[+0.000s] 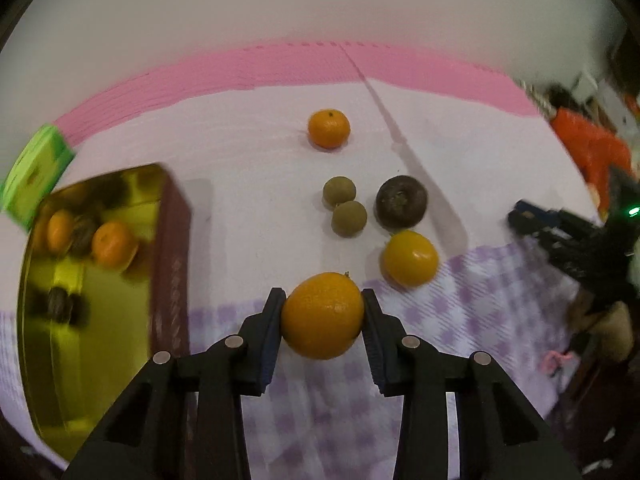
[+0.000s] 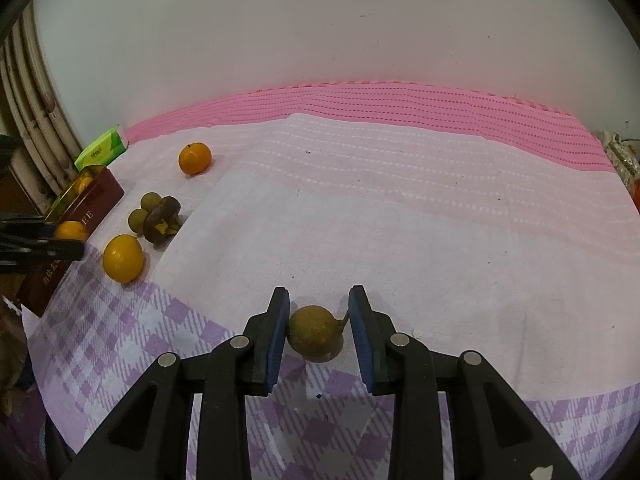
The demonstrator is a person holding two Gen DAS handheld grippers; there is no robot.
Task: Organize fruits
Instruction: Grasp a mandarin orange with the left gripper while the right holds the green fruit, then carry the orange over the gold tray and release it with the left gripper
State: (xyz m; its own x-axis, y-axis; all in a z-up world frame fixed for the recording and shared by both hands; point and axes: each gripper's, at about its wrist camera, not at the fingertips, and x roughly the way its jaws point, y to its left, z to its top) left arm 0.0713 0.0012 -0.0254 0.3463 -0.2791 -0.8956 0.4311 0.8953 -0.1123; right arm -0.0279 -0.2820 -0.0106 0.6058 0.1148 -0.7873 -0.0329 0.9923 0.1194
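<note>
My left tool (image 1: 323,316) is pinching an orange (image 1: 322,315), both pads pressed against its sides; the fruit is round, dimpled, deep orange-yellow, with a small stem nub on top, and it sits over the purple-checked part of the cloth (image 1: 460,320), though I can't tell whether it rests on the cloth or is lifted. Beyond it lie a smoother yellow-orange fruit (image 1: 409,258), a dark brown mangosteen (image 1: 401,201), two small olive-brown longans (image 1: 344,206) touching each other, and a tangerine (image 1: 329,128) farther back, well apart from the rest. To the left stands a gold-lined tin (image 1: 168,216) with dark red outer walls; inside I see two orange fruits (image 1: 114,243) and some dark ones, but the tin is smeared with blur and its mirror-like walls make a true count impossible. A green packet (image 1: 34,172) behind it is cut off by the lens edge. My right tool (image 2: 319,326) has its fingers spread around a brownish longan (image 2: 315,330) with a short stem; the left pad looks to be touching it while the right pad stands clear, just beside the stem. That longan lies on the checked cloth near the front edge. In the left view my right tool is only a dark blur at the far right, and the clutter behind it is unreadable.
</note>
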